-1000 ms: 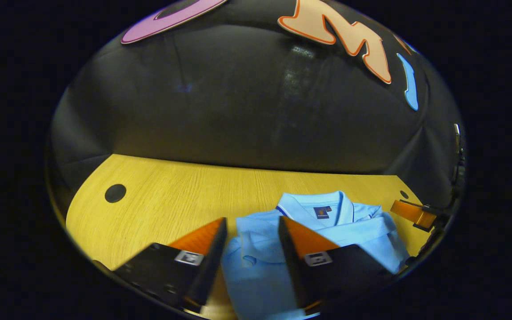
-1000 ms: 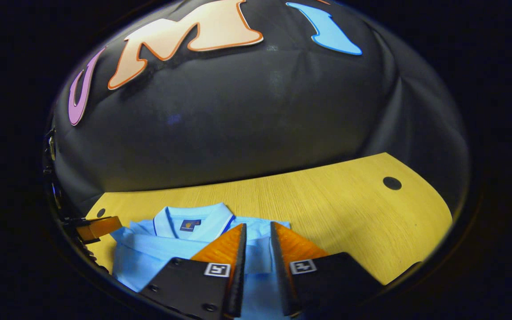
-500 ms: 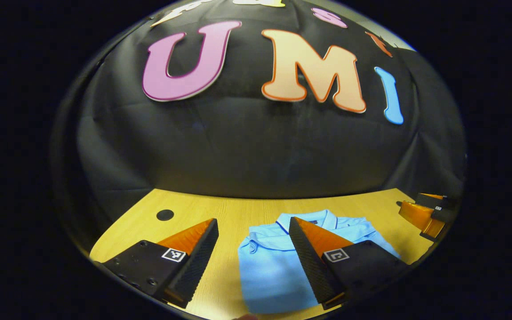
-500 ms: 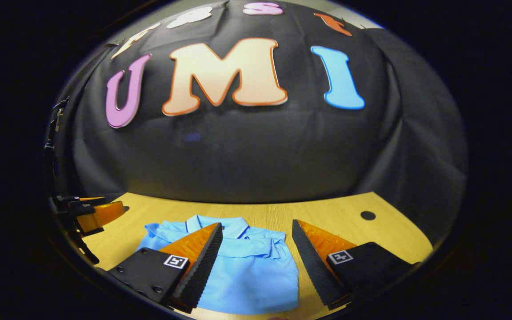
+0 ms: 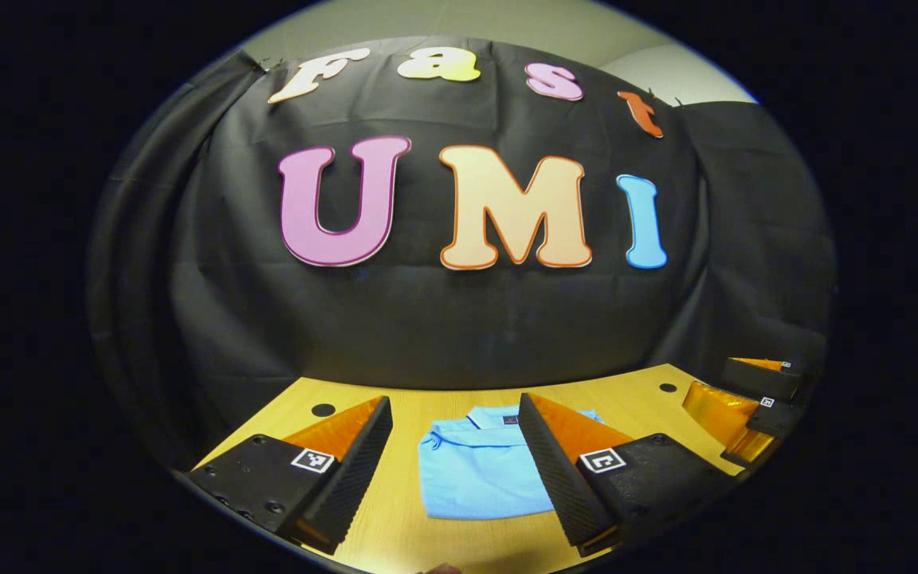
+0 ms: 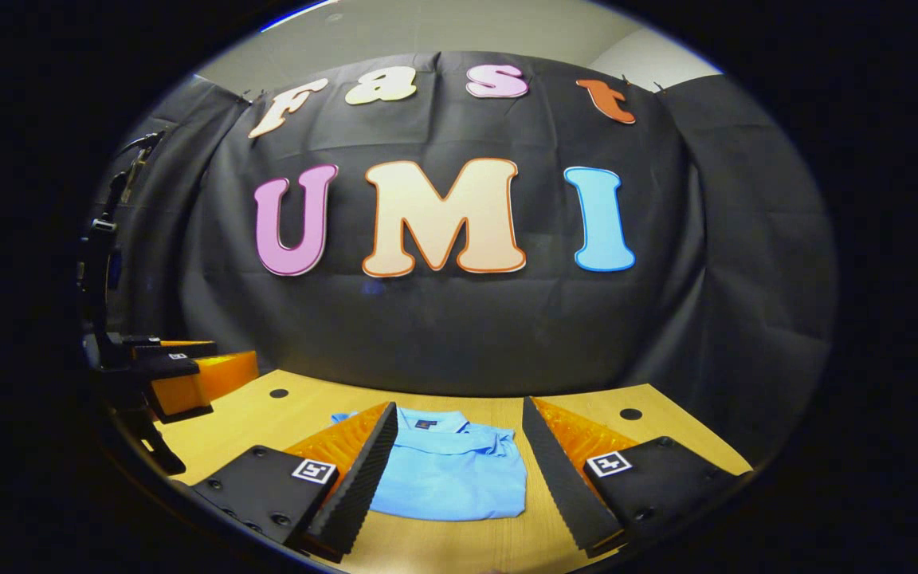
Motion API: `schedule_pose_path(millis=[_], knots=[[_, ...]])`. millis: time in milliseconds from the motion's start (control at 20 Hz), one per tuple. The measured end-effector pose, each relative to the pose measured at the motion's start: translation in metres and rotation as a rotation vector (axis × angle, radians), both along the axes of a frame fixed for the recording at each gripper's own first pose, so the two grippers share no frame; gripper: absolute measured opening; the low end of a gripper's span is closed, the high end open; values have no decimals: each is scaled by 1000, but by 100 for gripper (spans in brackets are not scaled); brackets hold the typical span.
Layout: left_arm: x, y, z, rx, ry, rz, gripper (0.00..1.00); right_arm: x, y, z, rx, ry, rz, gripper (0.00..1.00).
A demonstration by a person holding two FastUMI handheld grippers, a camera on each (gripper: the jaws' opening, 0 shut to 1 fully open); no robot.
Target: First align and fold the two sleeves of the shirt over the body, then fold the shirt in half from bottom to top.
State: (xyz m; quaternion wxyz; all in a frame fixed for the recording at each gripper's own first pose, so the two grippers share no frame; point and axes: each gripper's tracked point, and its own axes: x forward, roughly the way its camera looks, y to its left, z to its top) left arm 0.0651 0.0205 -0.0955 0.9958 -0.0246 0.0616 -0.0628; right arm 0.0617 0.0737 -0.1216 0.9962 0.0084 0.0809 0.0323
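A light blue polo shirt [image 5: 479, 474] lies folded into a compact rectangle on the wooden table [image 5: 403, 526], collar toward the back wall. In the right gripper view the same shirt [image 6: 447, 474] lies flat between and beyond the fingers. My left gripper [image 5: 453, 470] hangs open above the table, nothing between its fingers, the shirt a little way ahead. My right gripper [image 6: 457, 470] is also open and holds nothing. The right gripper [image 5: 746, 402] appears at the right edge of the left gripper view, and the left gripper [image 6: 180, 379] at the left edge of the right gripper view.
The table has round cable holes near its back corners [image 5: 323, 410] [image 6: 630, 414]. The black cloth wall stands right behind the table's far edge. Bare wood surrounds the folded shirt on both sides.
Both grippers have let go of the shirt, opened and pulled up and back from it. The shirt now lies farther off and smaller, folded in half.
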Motion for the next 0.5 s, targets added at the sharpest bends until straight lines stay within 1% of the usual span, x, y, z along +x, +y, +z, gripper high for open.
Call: schedule_pose_path(millis=[150,200,250,300,350,400,500], knots=[[-26,0,13,33,-27,8,94,-25,4,15,11,-18,15,98],[-32,0,15,38,-28,9,95,-33,6,19,19,-22,26,98],[-37,-2,17,41,-27,7,95,-39,7,22,19,-25,28,96],[-43,-3,20,46,-27,1,95,-42,1,27,5,-37,17,98],[-45,-3,22,55,-32,-1,95,-45,-2,34,-3,-51,12,95],[-48,-1,26,66,-41,-1,95,-48,0,40,-3,-67,16,98],[-52,-3,33,60,-55,0,94,-57,-1,48,9,-86,17,96]])
